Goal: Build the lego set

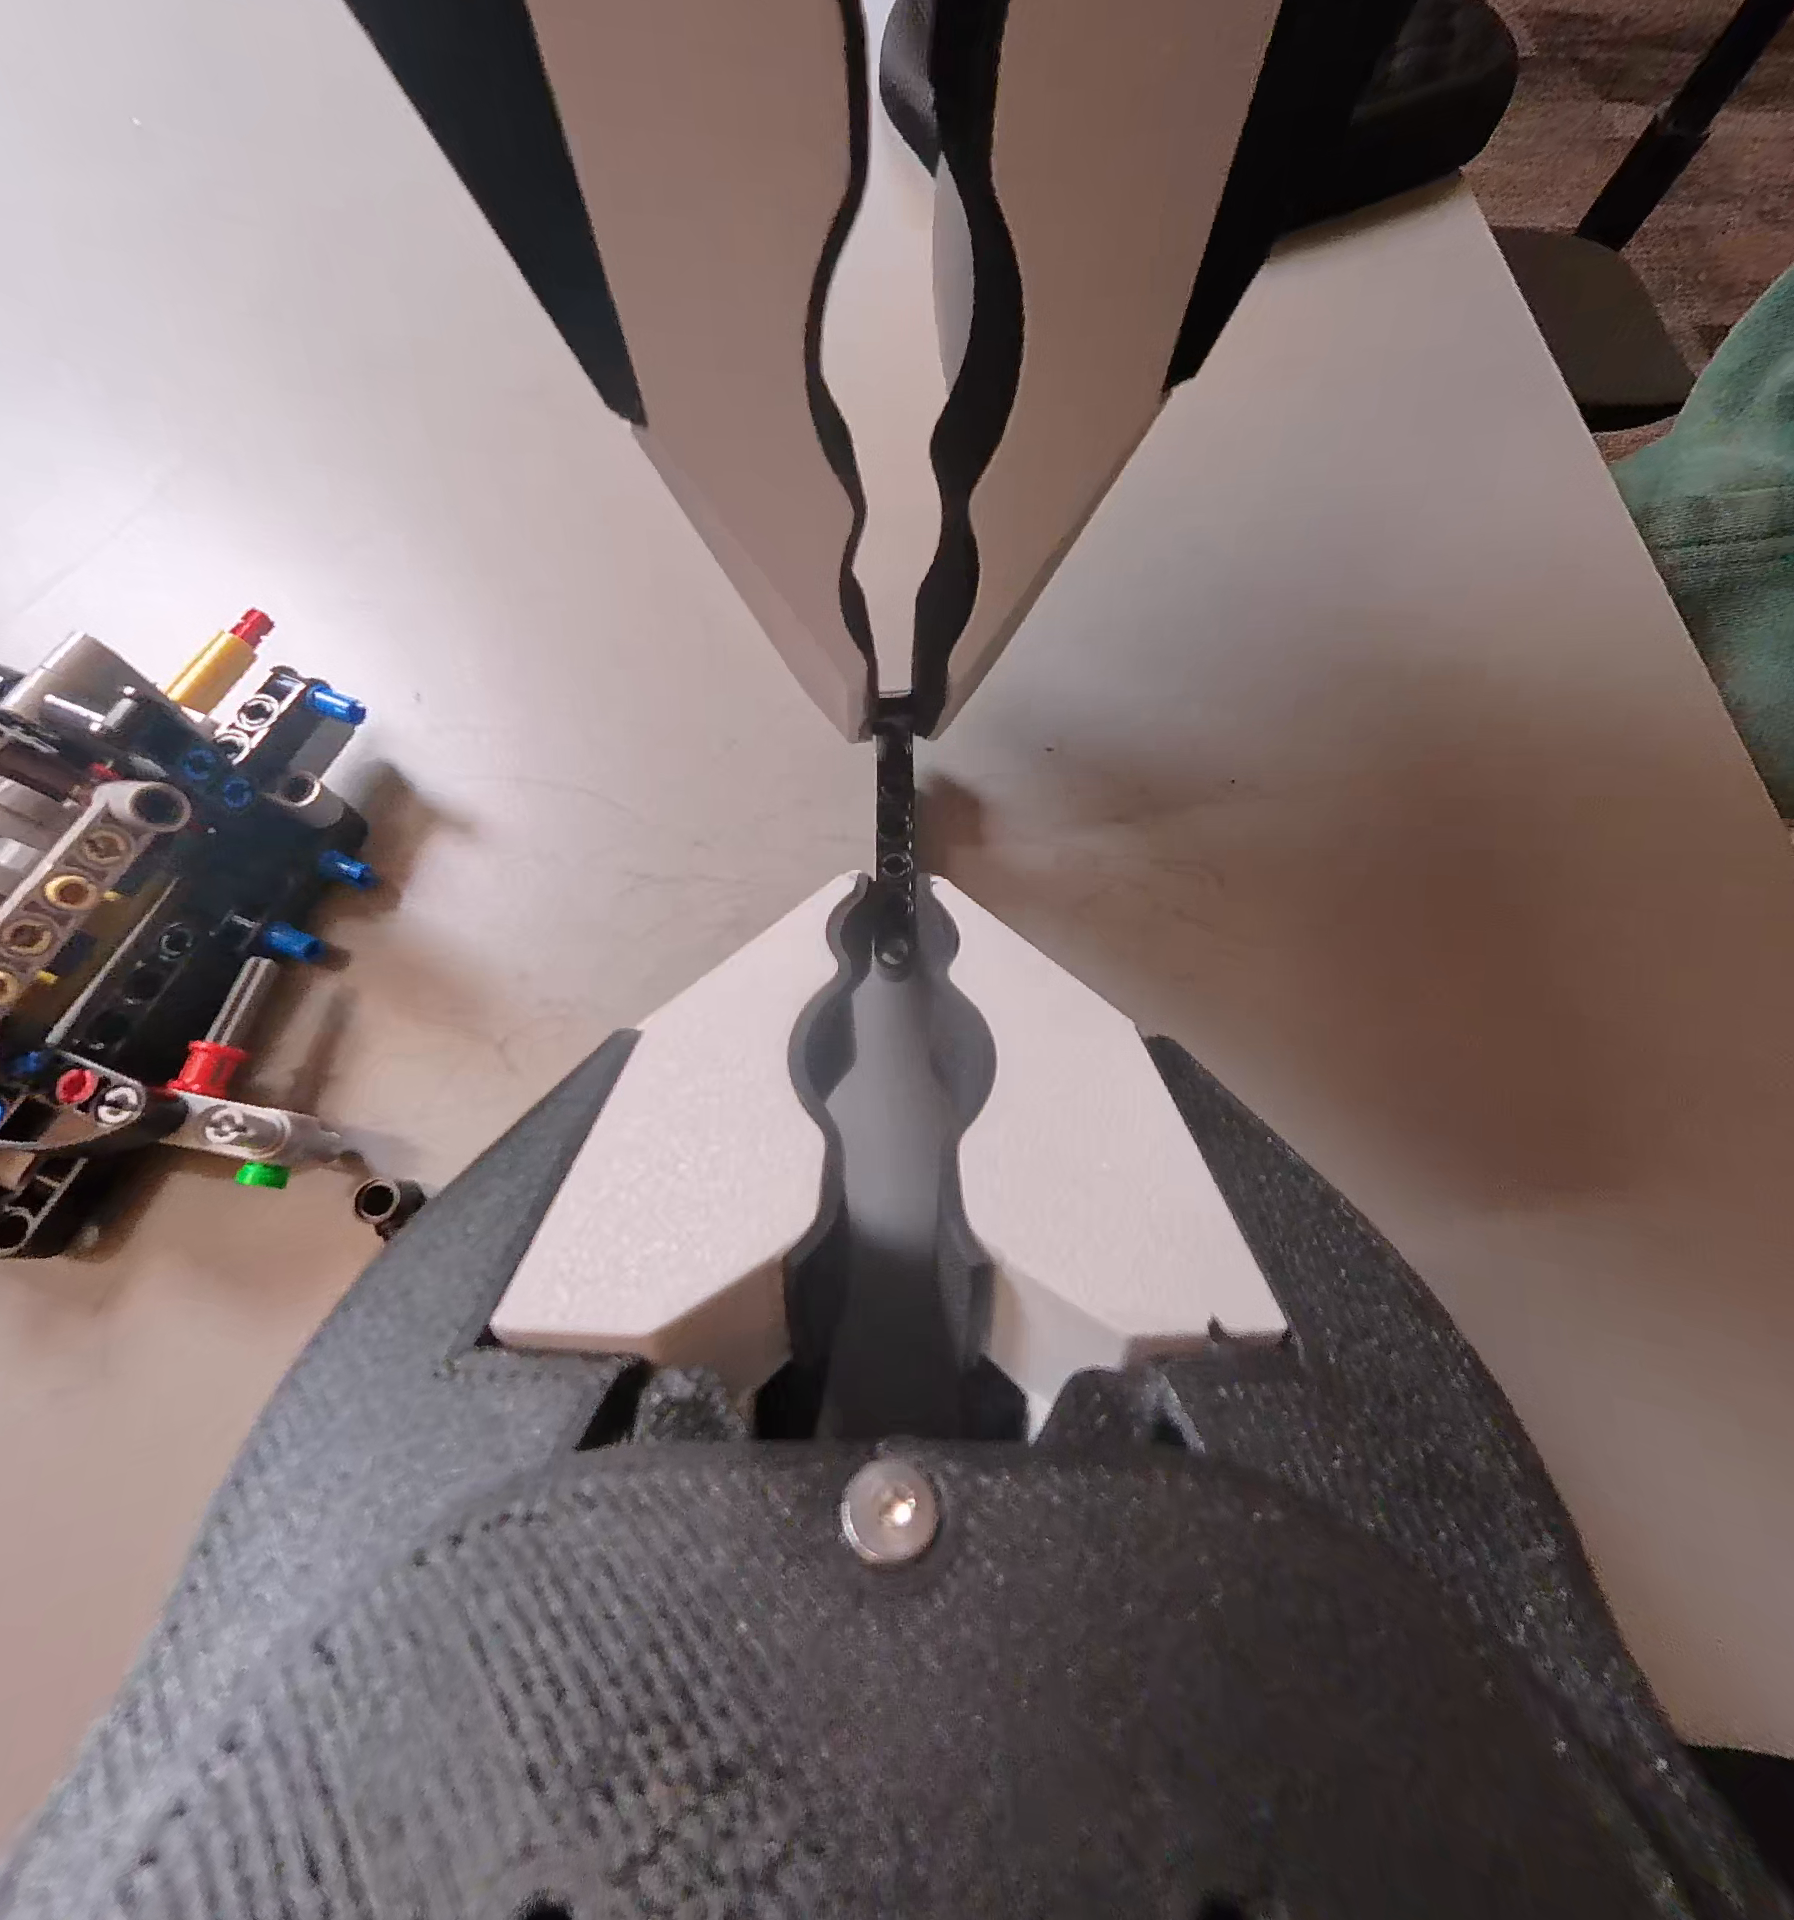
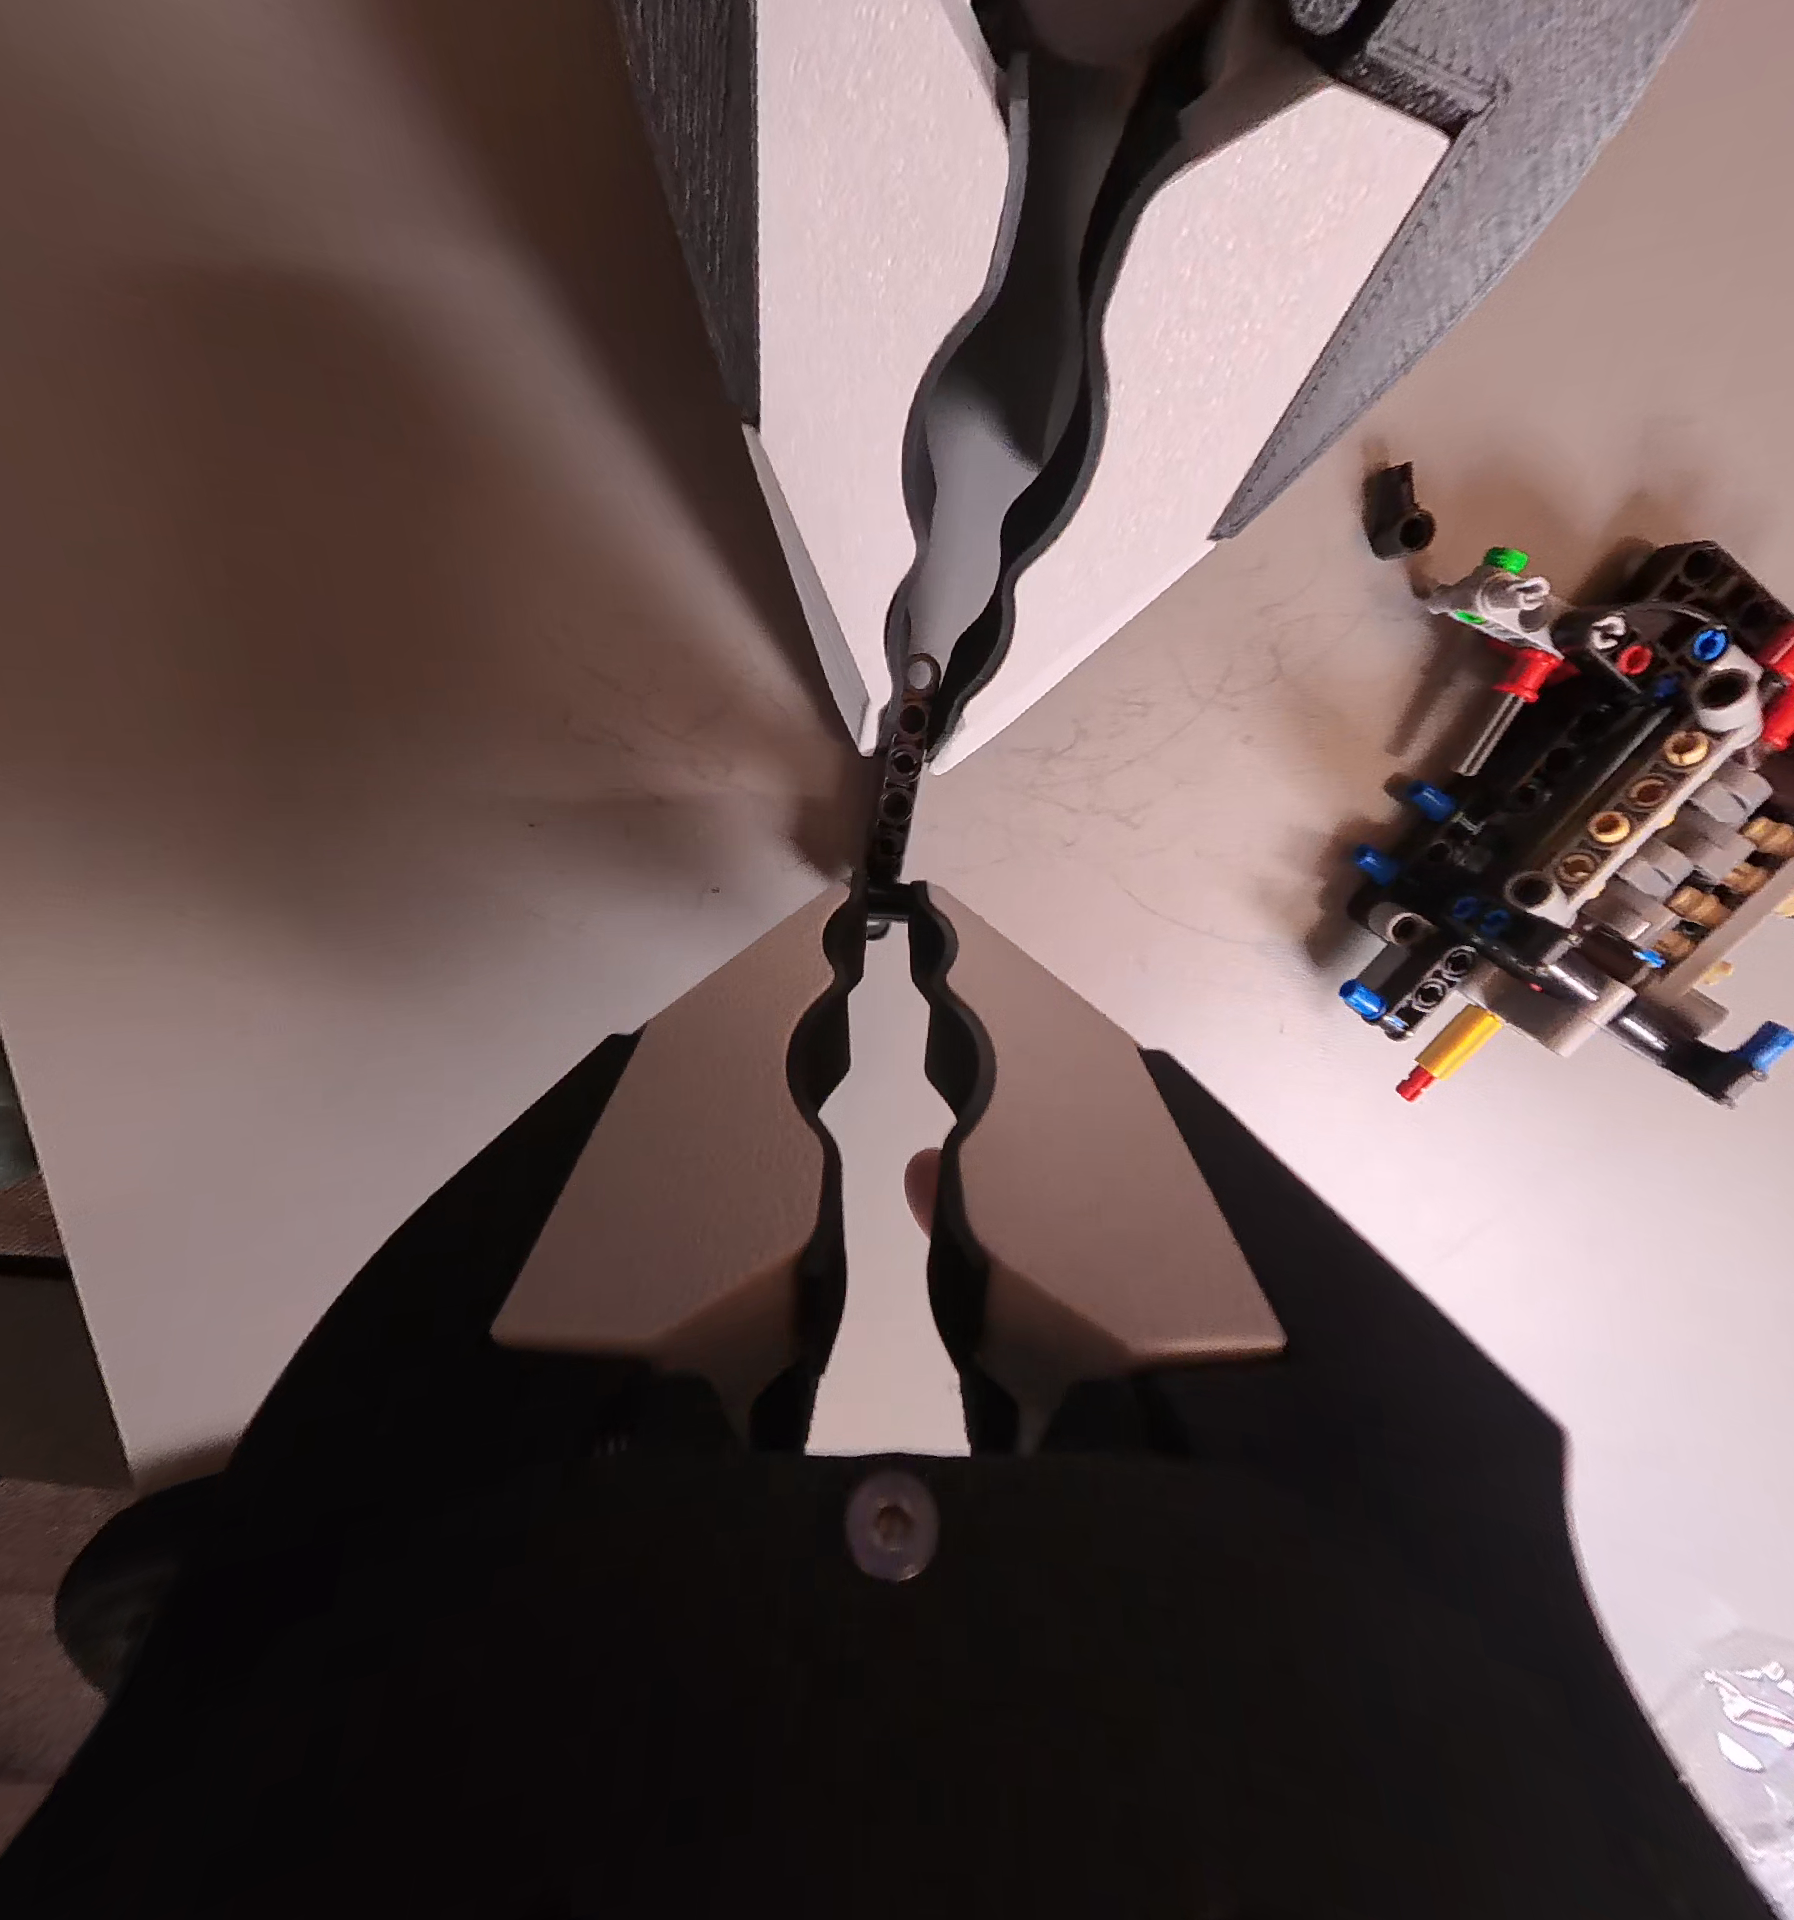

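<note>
A thin black beam with a row of holes (image 1: 894,821) is held between both grippers above the table. My left gripper (image 1: 895,902) is shut on its near end. My right gripper (image 2: 885,902) is shut on the opposite end, on a small black piece there; the beam (image 2: 898,790) runs away from it into the left gripper's jaws. The two grippers face each other tip to tip. The part-built model (image 1: 114,935) of black, grey, tan, blue and red pieces lies on the table to the left in the left wrist view and at the right in the right wrist view (image 2: 1610,831).
A small loose black connector (image 2: 1400,511) and a dark bush (image 1: 384,1198) lie by the model. A clear plastic bag (image 2: 1786,1766) sits at the table's corner. The table edge (image 1: 1558,343) is near, with a green cloth (image 1: 1766,499) beyond it. From the left gripper's tips to the dark bush (image 1: 384,1198) is close to 10 cm. Look for it in the right wrist view (image 2: 1409,529) too.
</note>
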The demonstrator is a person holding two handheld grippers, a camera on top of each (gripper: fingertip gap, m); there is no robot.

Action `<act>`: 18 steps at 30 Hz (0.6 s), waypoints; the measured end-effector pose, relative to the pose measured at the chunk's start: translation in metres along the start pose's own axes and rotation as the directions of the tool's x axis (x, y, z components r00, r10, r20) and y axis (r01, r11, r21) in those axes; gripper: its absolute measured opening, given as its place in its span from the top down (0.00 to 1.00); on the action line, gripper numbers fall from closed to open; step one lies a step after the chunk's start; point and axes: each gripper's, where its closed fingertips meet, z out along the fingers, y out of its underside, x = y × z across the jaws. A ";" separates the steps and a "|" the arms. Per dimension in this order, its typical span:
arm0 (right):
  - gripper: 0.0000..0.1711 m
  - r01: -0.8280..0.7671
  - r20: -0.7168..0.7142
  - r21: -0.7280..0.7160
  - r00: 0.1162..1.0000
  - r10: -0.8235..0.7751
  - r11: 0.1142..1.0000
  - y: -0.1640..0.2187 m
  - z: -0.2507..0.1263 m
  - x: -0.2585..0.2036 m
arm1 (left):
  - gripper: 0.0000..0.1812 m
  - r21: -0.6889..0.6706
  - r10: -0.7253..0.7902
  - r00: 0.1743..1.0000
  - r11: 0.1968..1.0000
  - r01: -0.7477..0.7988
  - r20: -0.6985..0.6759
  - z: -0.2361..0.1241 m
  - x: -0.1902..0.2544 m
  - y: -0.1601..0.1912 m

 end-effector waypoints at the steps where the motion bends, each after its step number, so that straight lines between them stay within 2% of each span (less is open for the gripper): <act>1: 0.97 0.001 0.002 -0.007 1.000 -0.001 1.000 0.001 0.000 -0.001 | 0.97 0.000 0.000 1.000 1.000 0.000 0.001 0.000 0.000 0.000; 9: 0.97 -0.029 -0.024 -0.058 0.999 0.027 0.998 0.005 0.000 -0.002 | 0.96 0.000 -0.015 1.000 1.000 0.015 0.000 0.003 0.000 -0.002; 18: 0.97 -0.156 -0.056 -0.090 0.987 0.152 0.984 0.009 0.000 0.000 | 0.97 -0.004 0.043 0.997 0.999 -0.043 -0.060 0.006 -0.005 -0.004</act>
